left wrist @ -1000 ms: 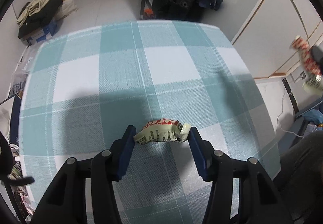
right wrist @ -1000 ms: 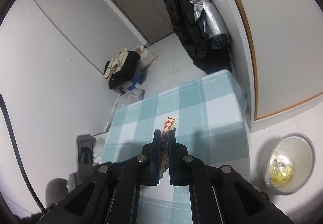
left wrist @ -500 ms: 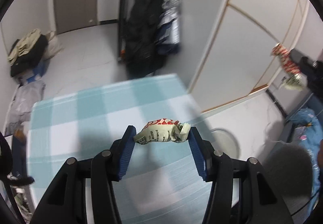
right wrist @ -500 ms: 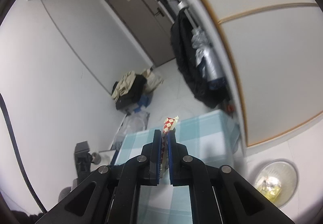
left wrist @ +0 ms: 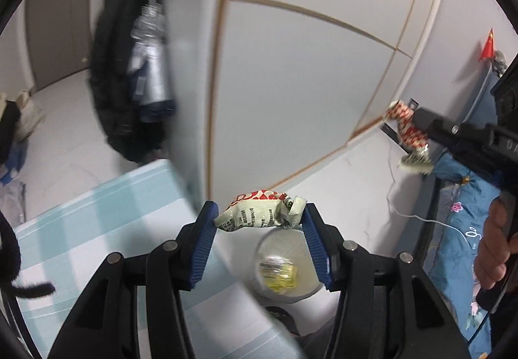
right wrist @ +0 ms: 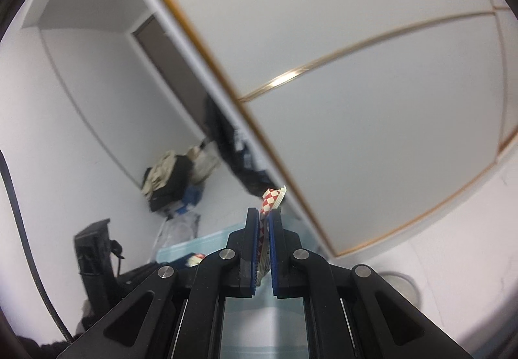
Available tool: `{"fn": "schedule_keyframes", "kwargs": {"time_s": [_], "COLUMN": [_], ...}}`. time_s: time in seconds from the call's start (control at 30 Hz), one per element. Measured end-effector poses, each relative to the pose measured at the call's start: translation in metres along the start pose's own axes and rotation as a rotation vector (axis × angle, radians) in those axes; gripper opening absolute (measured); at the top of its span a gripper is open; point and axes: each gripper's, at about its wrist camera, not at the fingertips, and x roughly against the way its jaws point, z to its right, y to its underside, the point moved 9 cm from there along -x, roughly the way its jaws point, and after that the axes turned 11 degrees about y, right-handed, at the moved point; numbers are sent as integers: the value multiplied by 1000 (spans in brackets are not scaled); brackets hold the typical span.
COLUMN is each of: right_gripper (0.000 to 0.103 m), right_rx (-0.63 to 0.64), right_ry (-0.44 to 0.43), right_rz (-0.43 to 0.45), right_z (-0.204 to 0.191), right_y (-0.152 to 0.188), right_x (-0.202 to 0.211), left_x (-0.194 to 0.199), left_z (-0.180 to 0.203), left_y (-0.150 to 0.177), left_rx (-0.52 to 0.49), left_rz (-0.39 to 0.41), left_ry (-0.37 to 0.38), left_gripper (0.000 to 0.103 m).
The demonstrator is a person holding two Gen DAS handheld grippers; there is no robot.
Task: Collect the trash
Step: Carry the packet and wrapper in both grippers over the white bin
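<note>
My left gripper [left wrist: 259,218] is shut on a crumpled cream and red snack wrapper [left wrist: 260,213], pinched between its blue pads in the air. Below it on the floor stands a round trash bin [left wrist: 285,265] lined with a clear bag, with yellow rubbish inside. My right gripper [right wrist: 266,213] is shut on a flat red-and-white checkered wrapper [right wrist: 271,198] that sticks out past the fingertips. In the left wrist view that same checkered wrapper [left wrist: 408,129] hangs at the right in the right gripper [left wrist: 421,132], with a hand [left wrist: 493,252] holding the tool. The bin rim [right wrist: 396,278] peeks out at the lower right.
A table with a teal and white checked cloth [left wrist: 81,229] lies at the lower left. White cabinet doors with gold trim [left wrist: 291,84] fill the middle. Dark coats [left wrist: 129,74] hang near the door. A blue patterned bedspread [left wrist: 453,229] is at the right. A pile of bags [right wrist: 168,177] sits on the floor.
Both grippers have swung off the table toward the right and risen, each keeping its wrapper. The trash bin has come into view under the left gripper.
</note>
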Motion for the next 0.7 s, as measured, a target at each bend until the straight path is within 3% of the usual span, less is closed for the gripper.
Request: {"fn": "schedule_keyframes", "kwargs": {"time_s": [0.33, 0.4, 0.7], "right_gripper": [5, 5, 5], "right_rx": [-96, -123, -209], "right_ry": [125, 138, 143], "right_rz": [-112, -139, -320], "right_z": [99, 116, 177], "right_y": [29, 38, 104], "right_x": [-39, -49, -106], "left_x": [-78, -95, -144], "left_z": [30, 34, 44], "left_y": [-1, 3, 28], "left_rx": [37, 67, 168], "left_rz": [-129, -176, -318], "left_ry": [141, 184, 248], "left_gripper": [49, 49, 49]}}
